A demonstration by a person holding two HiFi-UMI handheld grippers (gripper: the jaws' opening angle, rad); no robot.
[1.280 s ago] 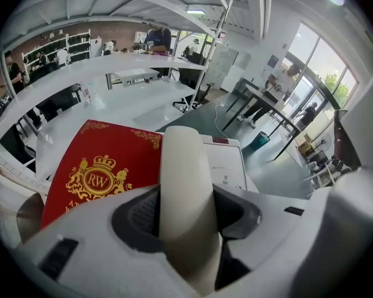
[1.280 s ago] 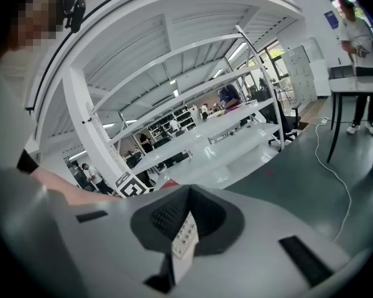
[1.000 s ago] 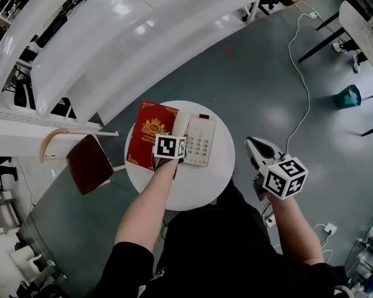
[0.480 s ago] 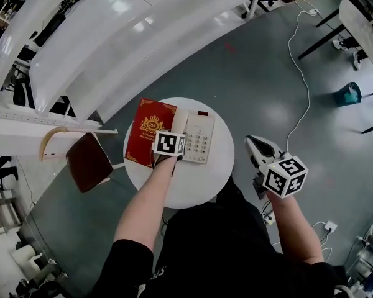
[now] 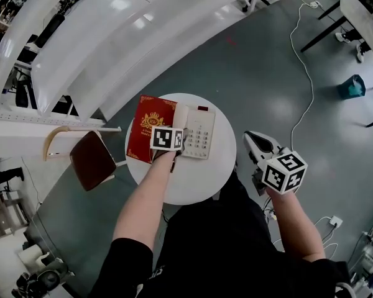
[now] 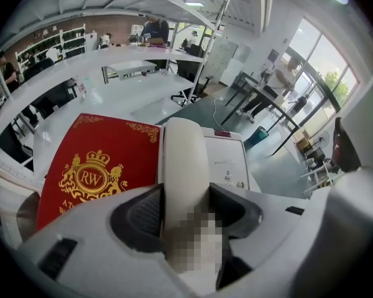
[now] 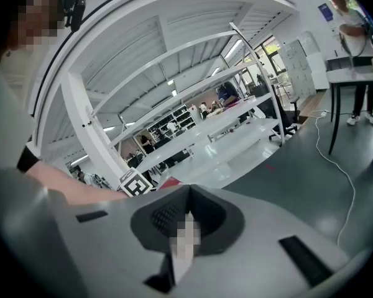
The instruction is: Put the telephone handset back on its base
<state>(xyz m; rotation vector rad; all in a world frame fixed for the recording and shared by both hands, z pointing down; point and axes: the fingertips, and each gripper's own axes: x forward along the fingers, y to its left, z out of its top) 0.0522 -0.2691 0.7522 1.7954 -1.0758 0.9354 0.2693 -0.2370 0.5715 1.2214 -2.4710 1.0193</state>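
Observation:
A cream telephone handset [image 5: 181,118] lies lengthwise on the left side of its white keypad base [image 5: 200,135] on a round white table [image 5: 199,182]. My left gripper [image 5: 177,144] points steeply down over the handset's near end. In the left gripper view the handset [image 6: 183,160] runs between the jaws of the left gripper [image 6: 185,213]. The jaws have just been opening, and the pads stand close on either side of it. The base [image 6: 229,160] shows to its right. My right gripper [image 5: 256,143] hangs off the table's right side, shut and empty [image 7: 186,194].
A red book with a gold crest [image 5: 147,132] lies on the table just left of the phone. A dark red chair [image 5: 92,160] stands at the table's left. White shelving [image 5: 112,36] runs behind. A white cable [image 5: 304,73] and a teal bin [image 5: 350,87] are on the grey floor.
Both grippers keep their places; the left one stays over the handset. Only the head view's framing has shifted a little.

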